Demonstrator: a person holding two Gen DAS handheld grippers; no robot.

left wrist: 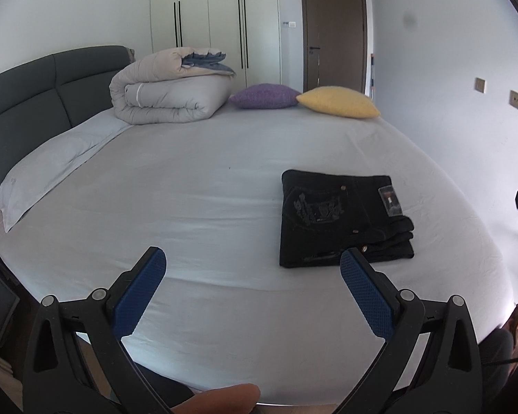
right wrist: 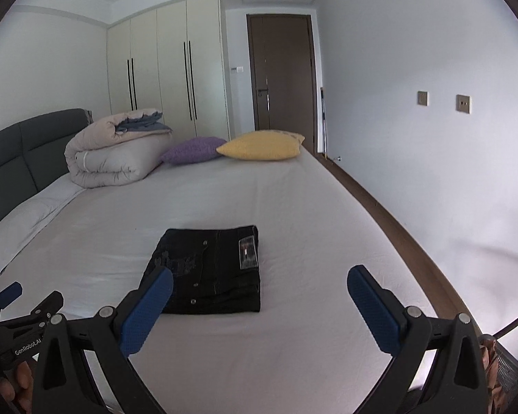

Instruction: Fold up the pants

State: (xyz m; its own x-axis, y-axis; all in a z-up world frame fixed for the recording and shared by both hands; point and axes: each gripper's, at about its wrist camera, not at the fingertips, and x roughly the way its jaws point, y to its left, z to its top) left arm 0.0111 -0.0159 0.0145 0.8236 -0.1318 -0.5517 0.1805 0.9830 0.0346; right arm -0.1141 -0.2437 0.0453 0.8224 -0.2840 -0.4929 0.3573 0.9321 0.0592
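Both spread wide and empty: left gripper [left wrist: 253,262], right gripper [right wrist: 260,281]; folded black pants [right wrist: 209,269] flat on white bed [right wrist: 293,200] just ahead, untouched, between right gripper's fingertips

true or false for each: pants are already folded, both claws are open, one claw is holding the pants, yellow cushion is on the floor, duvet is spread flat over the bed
1. The pants lie folded in a compact stack on the bed sheet. True.
2. The left claw and right claw are both open. True.
3. One claw holds the pants. False: neither touches them.
4. The yellow cushion is on the floor. False: it lies on the bed beside the purple cushion.
5. The duvet is spread flat. False: it is rolled up near the headboard.
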